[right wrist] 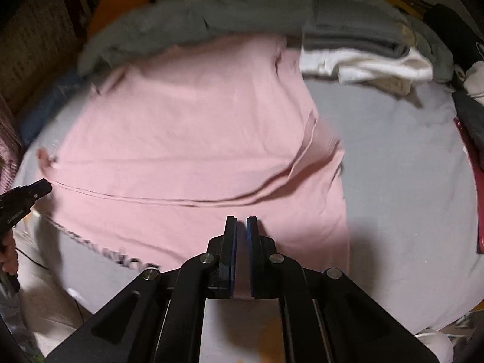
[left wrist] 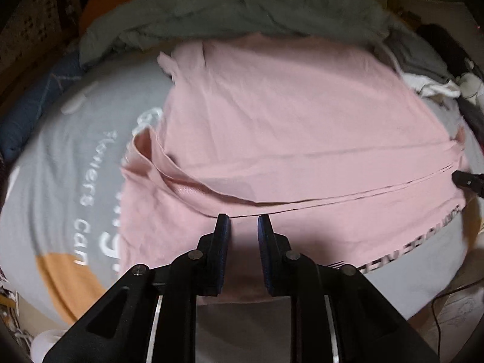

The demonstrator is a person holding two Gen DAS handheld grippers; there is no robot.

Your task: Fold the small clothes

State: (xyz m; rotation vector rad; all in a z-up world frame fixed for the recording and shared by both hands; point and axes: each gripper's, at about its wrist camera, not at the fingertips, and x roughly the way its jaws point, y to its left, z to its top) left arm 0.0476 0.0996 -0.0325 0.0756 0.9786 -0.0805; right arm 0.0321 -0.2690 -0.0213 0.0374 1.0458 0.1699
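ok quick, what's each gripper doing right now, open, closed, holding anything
Left gripper: open a little, nothing between its pads, over the pink garment.
Right gripper: nearly closed, with only a thin slit; holding nothing visible.

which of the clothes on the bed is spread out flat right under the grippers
The pink garment. It lies spread across the grey sheet, while the white and dark grey pieces sit folded at the far edge.

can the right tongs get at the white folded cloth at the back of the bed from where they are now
Probably yes. The right tongs hover over the pink shirt, and only bare grey sheet lies between them and the white cloth. A grey garment overlaps its top.
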